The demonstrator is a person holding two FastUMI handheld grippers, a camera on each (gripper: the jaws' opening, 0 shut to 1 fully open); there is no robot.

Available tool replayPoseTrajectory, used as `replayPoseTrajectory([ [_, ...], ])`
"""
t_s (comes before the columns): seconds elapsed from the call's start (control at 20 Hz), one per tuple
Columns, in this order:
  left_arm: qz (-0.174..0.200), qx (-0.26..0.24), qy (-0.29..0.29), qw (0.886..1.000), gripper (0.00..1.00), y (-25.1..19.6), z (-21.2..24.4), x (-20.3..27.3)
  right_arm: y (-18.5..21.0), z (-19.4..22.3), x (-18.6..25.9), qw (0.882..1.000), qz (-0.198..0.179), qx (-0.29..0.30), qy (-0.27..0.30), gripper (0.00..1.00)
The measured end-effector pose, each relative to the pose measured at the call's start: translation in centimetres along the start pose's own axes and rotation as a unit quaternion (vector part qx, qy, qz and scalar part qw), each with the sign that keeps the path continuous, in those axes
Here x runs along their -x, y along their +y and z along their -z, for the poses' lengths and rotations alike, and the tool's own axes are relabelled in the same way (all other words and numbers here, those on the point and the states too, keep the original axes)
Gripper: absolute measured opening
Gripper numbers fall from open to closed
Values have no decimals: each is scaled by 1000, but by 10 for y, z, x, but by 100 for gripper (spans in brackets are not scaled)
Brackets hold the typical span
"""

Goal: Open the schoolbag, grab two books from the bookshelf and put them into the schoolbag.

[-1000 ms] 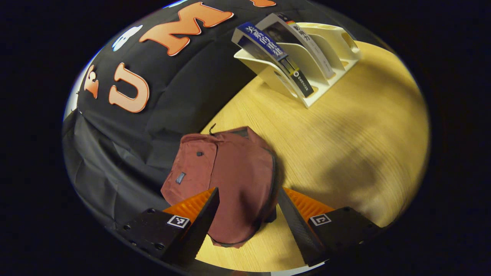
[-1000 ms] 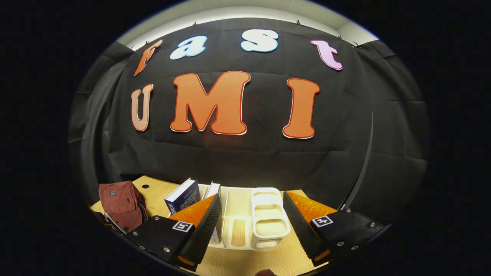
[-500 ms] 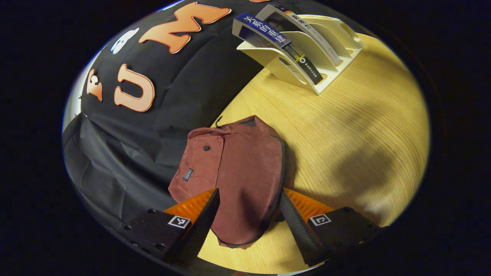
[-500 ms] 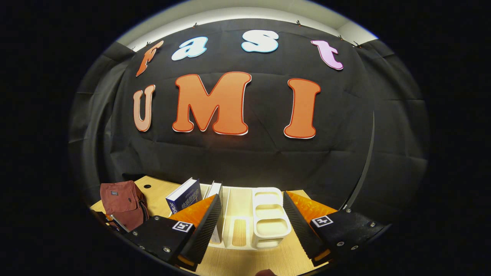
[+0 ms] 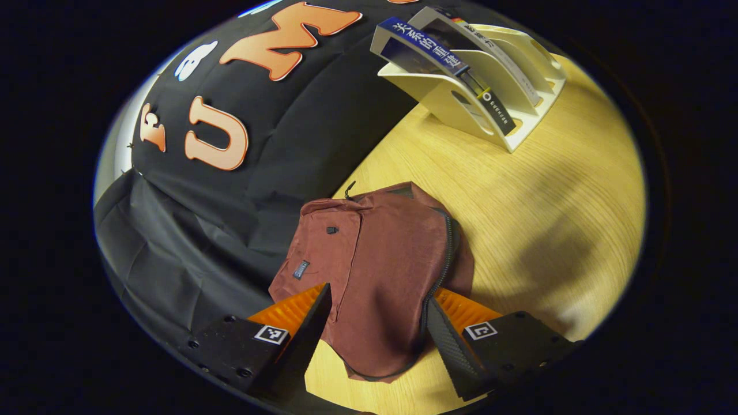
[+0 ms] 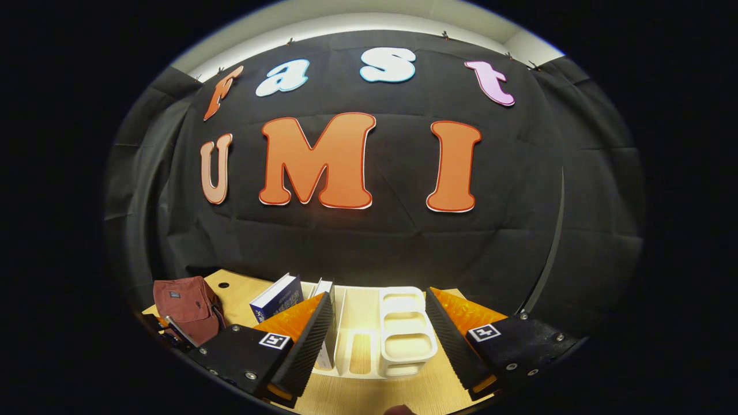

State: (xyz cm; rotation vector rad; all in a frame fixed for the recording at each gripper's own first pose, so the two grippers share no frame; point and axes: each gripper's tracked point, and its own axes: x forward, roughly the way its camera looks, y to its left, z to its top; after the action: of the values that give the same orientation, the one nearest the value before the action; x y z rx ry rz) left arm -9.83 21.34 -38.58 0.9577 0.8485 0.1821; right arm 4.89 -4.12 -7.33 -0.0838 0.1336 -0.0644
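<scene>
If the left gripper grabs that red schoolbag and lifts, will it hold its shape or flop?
Likely flop: the schoolbag lies flat and wrinkled on the table, so the cloth looks thin and unstuffed. It seems light, probably empty. The open left gripper straddles its near edge; pinching there may lift just one layer of fabric, and the rest would sag.

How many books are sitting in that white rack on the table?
2. A blue book leans in the end slot of the white rack nearest the schoolbag; a paler book stands in the next slot. Other slots look empty.
</scene>
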Motion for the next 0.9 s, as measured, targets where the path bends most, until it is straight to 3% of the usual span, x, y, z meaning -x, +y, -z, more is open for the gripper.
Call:
replayPoseTrajectory([
  [0.1, -10, -7, 1, 1000, 93, 2, -3, -11, -1, 1, 1, 1000, -3, 6, 1, 96],
  [0.3, 16, 5, 15, 1000, 70, 5, -10, -20, -1, 14, -1, 1000, -15, 15, 19, 96],
  [0.45, 68, 18, 36, 997, 14, -2, -9, -20, 9, 37, -3, 998, -38, 14, 54, 96],
  [0.55, 79, 18, 41, 996, 8, 9, -16, -18, 17, 43, -5, 996, -56, 13, 65, 96],
  [0.9, 117, 84, 59, 988, 6, 68, -34, -9, 36, 51, -18, 989, -109, 12, 101, 96],
])
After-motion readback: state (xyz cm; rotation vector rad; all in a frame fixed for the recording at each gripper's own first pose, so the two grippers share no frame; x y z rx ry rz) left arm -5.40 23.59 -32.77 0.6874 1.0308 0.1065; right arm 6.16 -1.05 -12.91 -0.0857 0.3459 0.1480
